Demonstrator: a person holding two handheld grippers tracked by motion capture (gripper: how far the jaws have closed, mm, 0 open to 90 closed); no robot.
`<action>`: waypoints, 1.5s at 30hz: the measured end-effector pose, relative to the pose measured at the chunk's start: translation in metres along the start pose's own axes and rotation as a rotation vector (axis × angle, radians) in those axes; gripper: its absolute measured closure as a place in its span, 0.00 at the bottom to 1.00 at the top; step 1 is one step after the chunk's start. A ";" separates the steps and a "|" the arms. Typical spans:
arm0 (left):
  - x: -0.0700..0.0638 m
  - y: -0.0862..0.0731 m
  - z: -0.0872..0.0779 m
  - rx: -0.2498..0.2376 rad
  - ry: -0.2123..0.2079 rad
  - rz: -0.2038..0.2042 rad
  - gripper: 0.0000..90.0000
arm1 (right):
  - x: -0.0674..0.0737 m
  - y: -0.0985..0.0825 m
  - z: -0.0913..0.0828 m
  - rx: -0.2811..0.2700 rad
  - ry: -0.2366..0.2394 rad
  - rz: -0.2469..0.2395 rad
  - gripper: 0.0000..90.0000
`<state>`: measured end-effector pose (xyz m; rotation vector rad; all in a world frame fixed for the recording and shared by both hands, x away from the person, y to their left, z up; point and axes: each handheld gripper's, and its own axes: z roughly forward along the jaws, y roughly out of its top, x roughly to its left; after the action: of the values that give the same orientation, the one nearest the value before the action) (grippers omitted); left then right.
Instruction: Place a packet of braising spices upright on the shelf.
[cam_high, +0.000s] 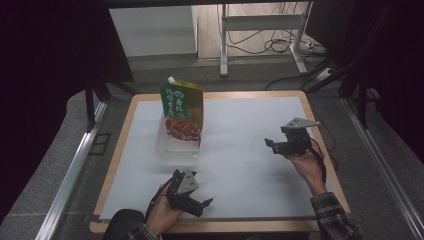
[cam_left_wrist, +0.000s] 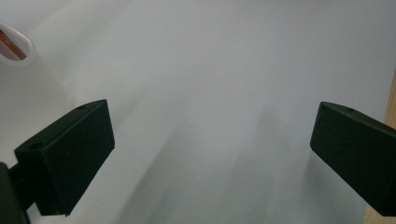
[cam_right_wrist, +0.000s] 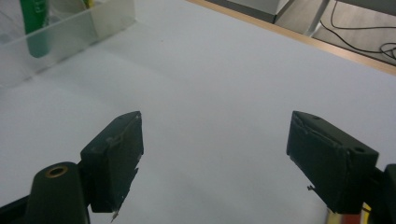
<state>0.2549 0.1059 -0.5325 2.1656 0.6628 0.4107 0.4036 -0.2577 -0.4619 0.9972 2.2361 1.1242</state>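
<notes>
A green spouted pouch with a red food picture stands upright in a clear plastic box at the table's middle left. My left gripper rests near the front edge, its jaws wide open over bare white surface. My right gripper hovers at the right side of the table, pointing left toward the box, open with nothing between its jaws. In the right gripper view the clear box and the green pouch sit at the upper left.
A white sheet covers the wooden table. Metal rails run along both sides. A white desk frame and floor cables lie beyond the far edge.
</notes>
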 end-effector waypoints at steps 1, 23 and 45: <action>0.000 0.000 0.000 0.000 0.000 0.000 0.00 | -0.002 -0.001 0.000 0.004 -0.006 0.000 0.21; 0.000 0.000 0.001 0.005 -0.002 0.003 0.00 | -0.053 -0.043 -0.013 0.094 -0.207 0.125 0.17; -0.001 0.000 0.001 0.011 -0.007 0.008 0.00 | -0.065 -0.069 0.000 0.232 -0.270 0.188 0.19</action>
<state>0.2546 0.1049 -0.5332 2.1794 0.6539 0.4047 0.4172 -0.3351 -0.5138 1.3889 2.1176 0.7573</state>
